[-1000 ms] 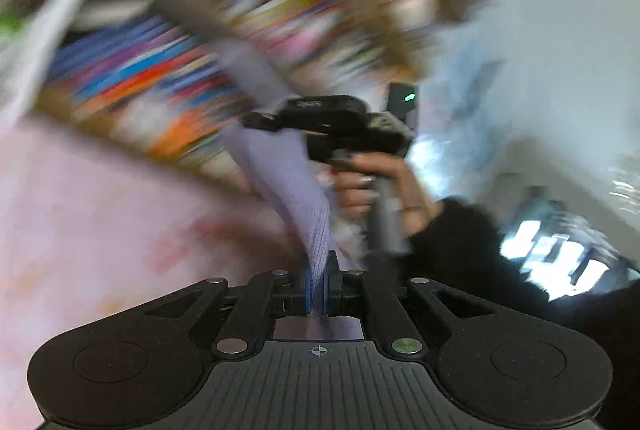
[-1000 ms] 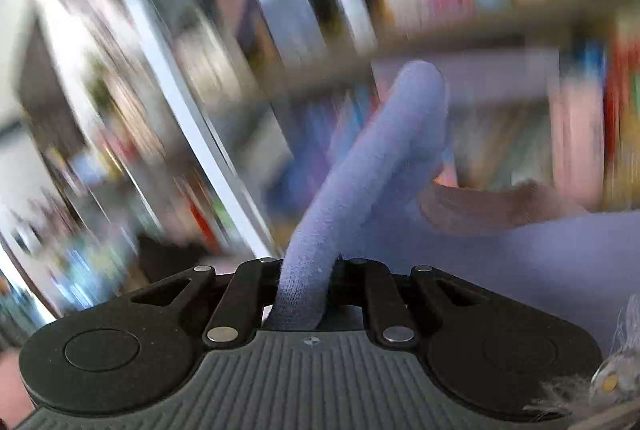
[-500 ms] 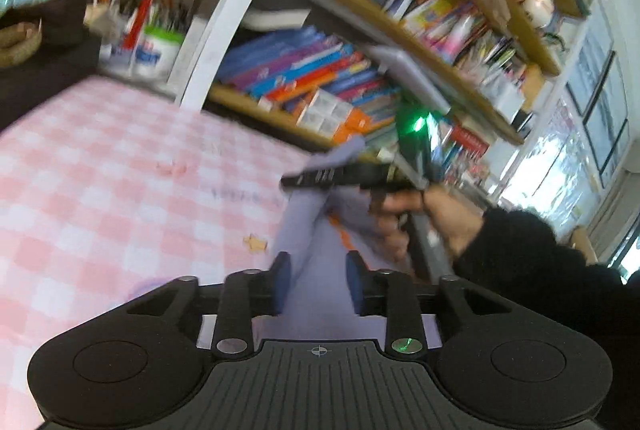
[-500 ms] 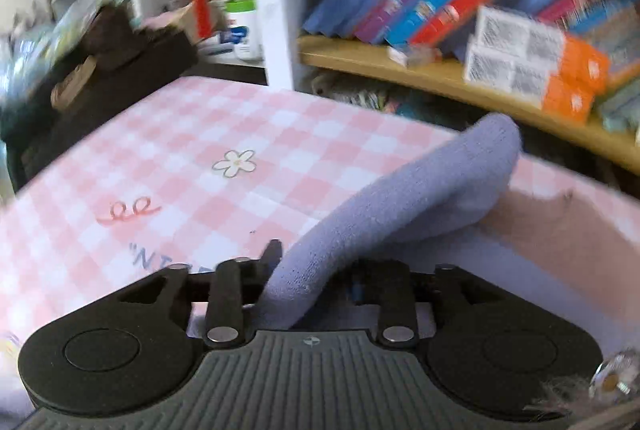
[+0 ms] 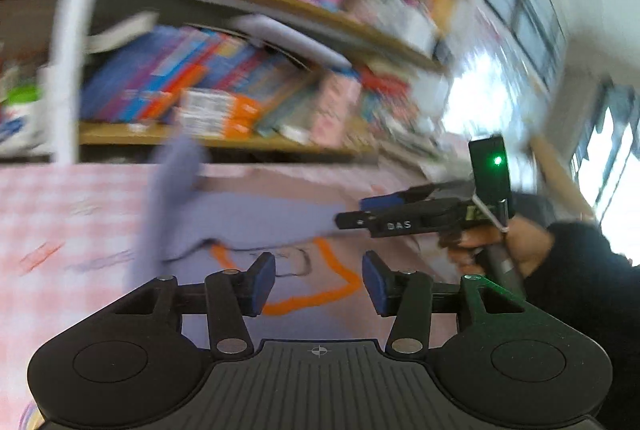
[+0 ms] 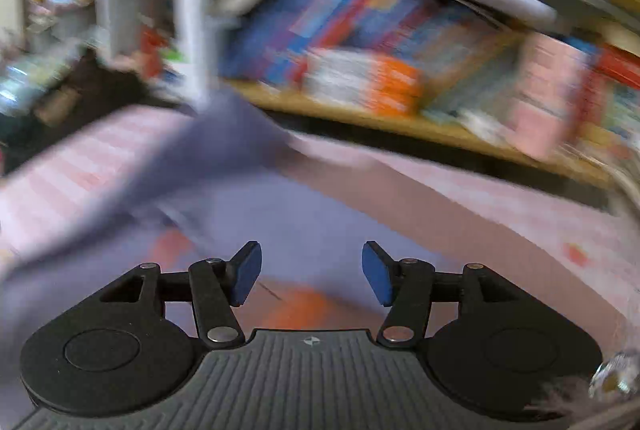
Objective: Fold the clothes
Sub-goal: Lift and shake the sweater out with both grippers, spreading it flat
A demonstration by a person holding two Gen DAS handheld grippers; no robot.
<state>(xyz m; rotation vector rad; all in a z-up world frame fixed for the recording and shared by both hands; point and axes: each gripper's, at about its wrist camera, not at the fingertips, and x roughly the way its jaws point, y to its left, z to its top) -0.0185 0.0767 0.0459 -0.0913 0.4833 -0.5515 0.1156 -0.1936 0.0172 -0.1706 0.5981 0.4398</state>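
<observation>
We have both the left gripper (image 5: 319, 283) and right gripper (image 6: 311, 273) spread wide and empty, the lilac garment (image 5: 256, 214) loose on the table (image 5: 60, 198) — one raised fold could flop back unevenly and spoil our fold

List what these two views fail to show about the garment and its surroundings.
- Purple garment: both views blurred by motion; its type and fold state are unreadable.
- Orange print: left view, partly hidden behind the open left gripper.
- Shelf books: titles smeared.
- Right gripper: open, empty.
</observation>
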